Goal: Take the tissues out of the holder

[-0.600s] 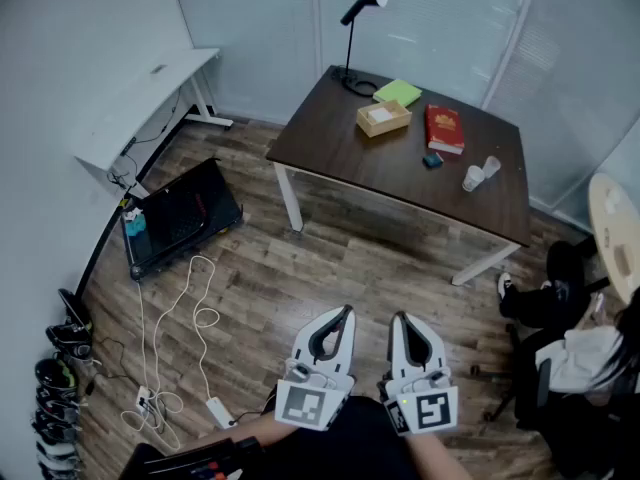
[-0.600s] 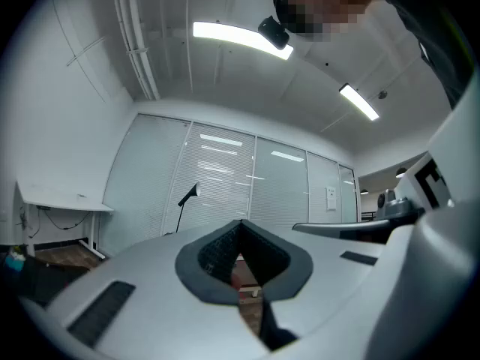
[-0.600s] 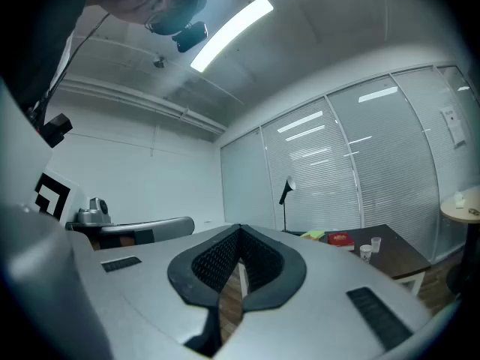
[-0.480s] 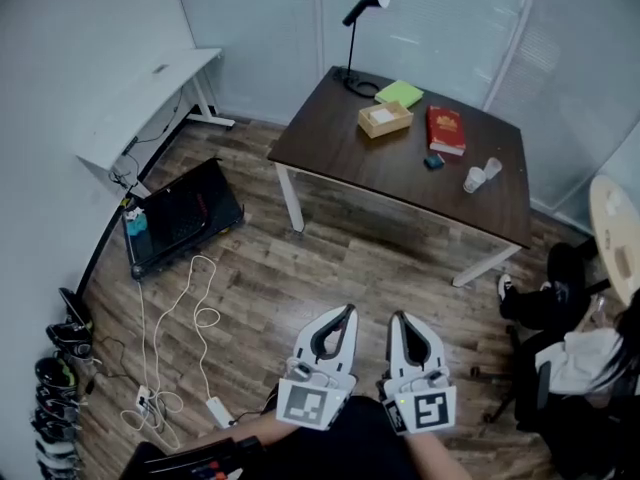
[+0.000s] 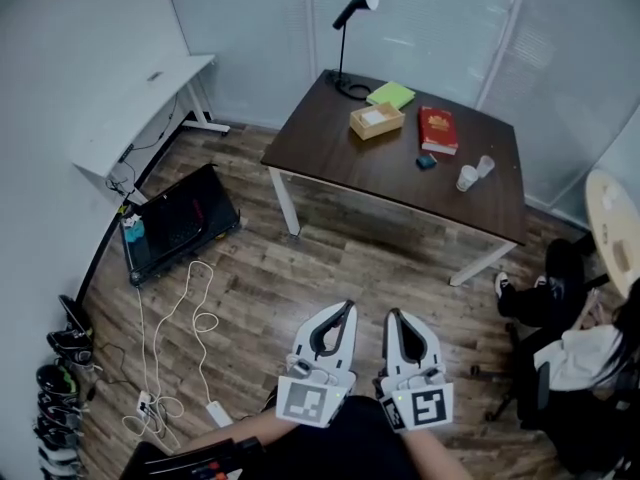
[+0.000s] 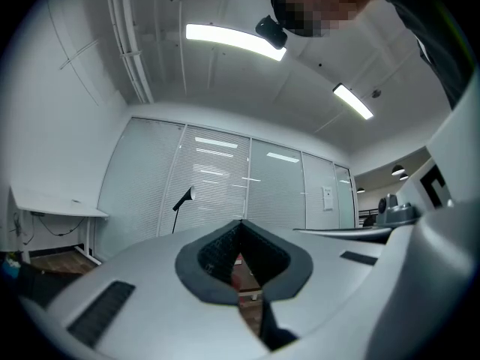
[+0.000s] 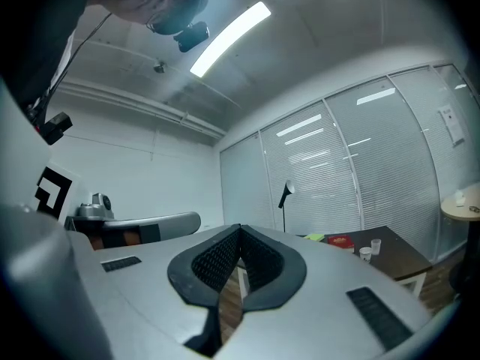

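A: Step in hand?

B: By judgement, the very start: only the approach to the table (image 5: 340, 158). Nothing done on the holder (image 5: 377, 120) yet.

A: Place of the holder?

B: On the far part of the table, near the lamp (image 5: 352, 8), just beside a green pad (image 5: 391, 94), with a red book (image 5: 438, 129) a little to the right. Tissues (image 5: 374, 115) inside, white, visible at the open top.

A: And the grippers?

B: Well apart from the holder. Left gripper (image 5: 347, 310) and right gripper (image 5: 392, 314) side by side, close to the body, above the floor (image 5: 250, 288), pointing level toward the table.

A: Jaws?

B: Together on both sides, tips meeting. In the left gripper view, only the small diamond-shaped gap behind the closed tips, with nothing in it. The same in the right gripper view. No hold on anything, no touch with anything.

A: Next move?

B: Probably this: go nearer to the table, bring one gripper above the holder, and open its jaws before reaching the tissues. Then pinch the top sheet and pull up. Perhaps also steady the holder with the other gripper; looks light and may rise together with the tissues.
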The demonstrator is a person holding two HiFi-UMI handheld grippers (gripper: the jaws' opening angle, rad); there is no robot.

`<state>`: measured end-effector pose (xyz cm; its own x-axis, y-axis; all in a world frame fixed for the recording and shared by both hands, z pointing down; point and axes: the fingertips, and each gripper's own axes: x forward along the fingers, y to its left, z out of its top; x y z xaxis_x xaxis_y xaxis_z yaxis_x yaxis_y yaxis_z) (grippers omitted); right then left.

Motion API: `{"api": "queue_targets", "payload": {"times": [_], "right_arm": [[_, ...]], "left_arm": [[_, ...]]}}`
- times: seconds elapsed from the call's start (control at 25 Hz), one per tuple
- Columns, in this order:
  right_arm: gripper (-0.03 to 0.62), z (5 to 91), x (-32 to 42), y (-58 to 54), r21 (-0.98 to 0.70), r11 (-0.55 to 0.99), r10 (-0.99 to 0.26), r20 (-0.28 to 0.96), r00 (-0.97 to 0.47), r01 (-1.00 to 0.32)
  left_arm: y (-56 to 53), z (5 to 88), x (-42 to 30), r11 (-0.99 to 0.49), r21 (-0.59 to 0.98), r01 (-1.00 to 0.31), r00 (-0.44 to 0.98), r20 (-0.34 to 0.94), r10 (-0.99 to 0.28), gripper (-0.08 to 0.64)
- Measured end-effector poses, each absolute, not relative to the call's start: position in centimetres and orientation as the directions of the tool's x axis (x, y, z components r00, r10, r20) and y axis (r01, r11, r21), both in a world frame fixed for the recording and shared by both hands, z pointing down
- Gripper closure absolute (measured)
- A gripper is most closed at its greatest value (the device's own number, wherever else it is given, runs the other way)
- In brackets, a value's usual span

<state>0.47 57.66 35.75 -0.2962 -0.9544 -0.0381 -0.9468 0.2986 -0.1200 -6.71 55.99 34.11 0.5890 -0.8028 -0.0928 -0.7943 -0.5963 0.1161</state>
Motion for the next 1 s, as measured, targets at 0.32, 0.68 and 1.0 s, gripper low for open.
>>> {"api": "queue_targets", "payload": {"times": [0.32,0.68,1.0], "right_arm": [[0.583,35.2,2.3,58.4,-0.046,0.272,-0.961,-0.072,-0.269,-0.961],[0.583,36.7,3.5,58.7,-0.107,0.282,-0.959,-0.045,-0.279,-0.953],[0.583,38.3,6.1,57.3,-0.129,0.243,-0.97,-0.017,-0.242,-0.962]], "left_arm": [[56.4,34.1,-5.5,-0.59,0.118,-0.799,0.584,-0.085,-0.808,0.56],[56.5,34.7,-4.9,-0.572,0.103,-0.814,0.566,-0.087,-0.82,0.56],[54.2,35.5,-2.8,-0.59,0.115,-0.799,0.584,-0.084,-0.807,0.56]]}}
